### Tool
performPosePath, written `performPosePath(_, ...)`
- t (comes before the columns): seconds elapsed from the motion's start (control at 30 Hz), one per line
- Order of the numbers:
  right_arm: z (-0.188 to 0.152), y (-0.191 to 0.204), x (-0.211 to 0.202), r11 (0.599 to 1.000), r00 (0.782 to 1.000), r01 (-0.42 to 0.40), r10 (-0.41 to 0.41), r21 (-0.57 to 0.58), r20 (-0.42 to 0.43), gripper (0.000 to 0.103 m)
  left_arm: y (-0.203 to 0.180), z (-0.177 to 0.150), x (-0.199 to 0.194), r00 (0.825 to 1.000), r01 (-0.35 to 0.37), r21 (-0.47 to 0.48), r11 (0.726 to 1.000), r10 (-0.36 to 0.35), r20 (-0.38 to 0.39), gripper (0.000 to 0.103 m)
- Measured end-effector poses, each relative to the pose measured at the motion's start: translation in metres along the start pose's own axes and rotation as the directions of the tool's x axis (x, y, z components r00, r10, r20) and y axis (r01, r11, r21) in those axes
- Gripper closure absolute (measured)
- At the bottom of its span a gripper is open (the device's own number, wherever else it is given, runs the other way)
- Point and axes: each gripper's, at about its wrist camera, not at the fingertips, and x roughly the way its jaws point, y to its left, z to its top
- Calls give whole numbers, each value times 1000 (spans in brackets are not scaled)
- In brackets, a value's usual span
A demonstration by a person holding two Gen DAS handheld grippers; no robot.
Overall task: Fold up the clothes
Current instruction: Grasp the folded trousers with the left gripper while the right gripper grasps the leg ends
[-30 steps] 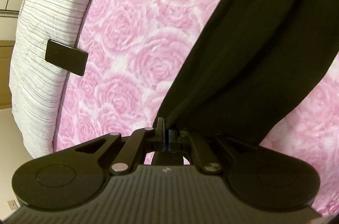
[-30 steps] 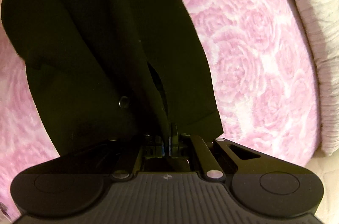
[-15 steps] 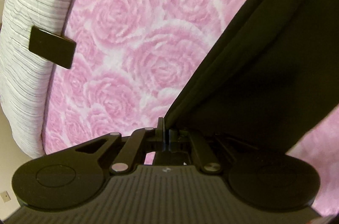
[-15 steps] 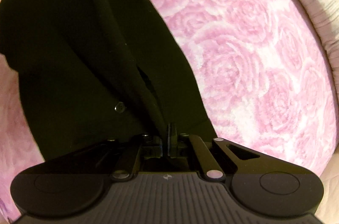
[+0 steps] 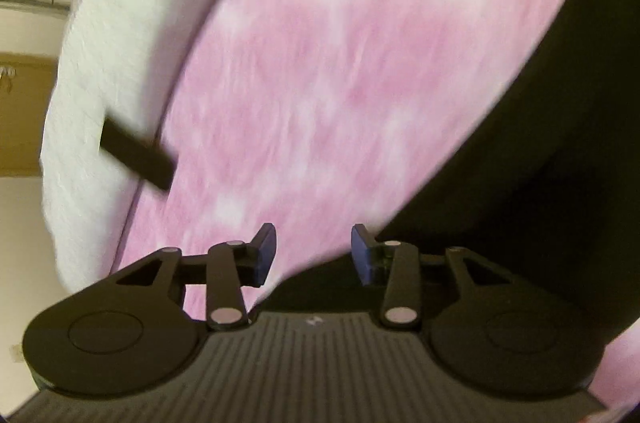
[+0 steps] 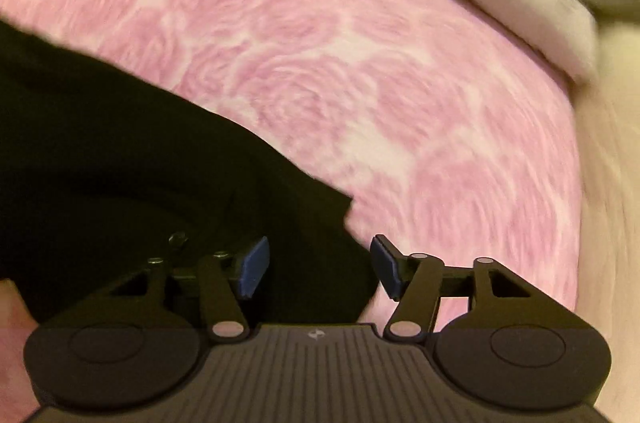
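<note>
Left wrist: left gripper (image 5: pixel 313 254) fingers apart, empty, over pink bedspread (image 5: pixel 340 63); black garment (image 5: pixel 540 183) on bed at right. Right gripper (image 6: pixel 318 267) fingers apart w/ garment's near corner beneath, blurred.

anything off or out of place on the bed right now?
One stray item: a small black rectangular object lies across the seam between the white quilt and the pink rose blanket. Too blurred to identify. The black garment looks undamaged.
</note>
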Motion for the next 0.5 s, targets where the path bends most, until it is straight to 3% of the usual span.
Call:
performPosePath(0.03, -7, -2, 0, 999, 1000, -10, 10, 40, 7, 42, -12, 19, -12, 996, 64, -9, 998, -63, 62, 63)
performPosePath(0.1, -17, -9, 2, 992, 999, -37, 34, 122, 28, 42, -47, 59, -34, 957, 219, 30, 975, -220, 191, 53)
performPosePath(0.2, -25, -25, 13, 965, 994, -94, 78, 245, 75, 42, -96, 111, -53, 858, 390, 120, 913, -407, 314, 49)
performPosePath(0.3, -33, -42, 24, 919, 985, -154, 115, 362, 126, 42, -137, 149, -57, 765, 502, 205, 840, -542, 347, 49)
performPosePath(0.33, -36, -47, 28, 900, 981, -174, 126, 399, 144, 42, -149, 159, -54, 749, 522, 228, 822, -569, 339, 49)
performPosePath(0.4, -40, -56, 37, 863, 973, -218, 153, 456, 176, 43, -168, 169, -42, 747, 543, 258, 799, -600, 286, 54)
performPosePath(0.43, -42, -58, 43, 851, 968, -239, 172, 467, 182, 47, -176, 172, -35, 752, 550, 263, 792, -608, 256, 65)
performPosePath(0.47, -43, -59, 48, 841, 964, -259, 191, 476, 187, 59, -184, 175, -29, 755, 558, 269, 785, -615, 227, 81)
performPosePath(0.5, -44, -59, 51, 833, 960, -274, 205, 482, 191, 61, -186, 174, -26, 758, 559, 269, 784, -615, 218, 87)
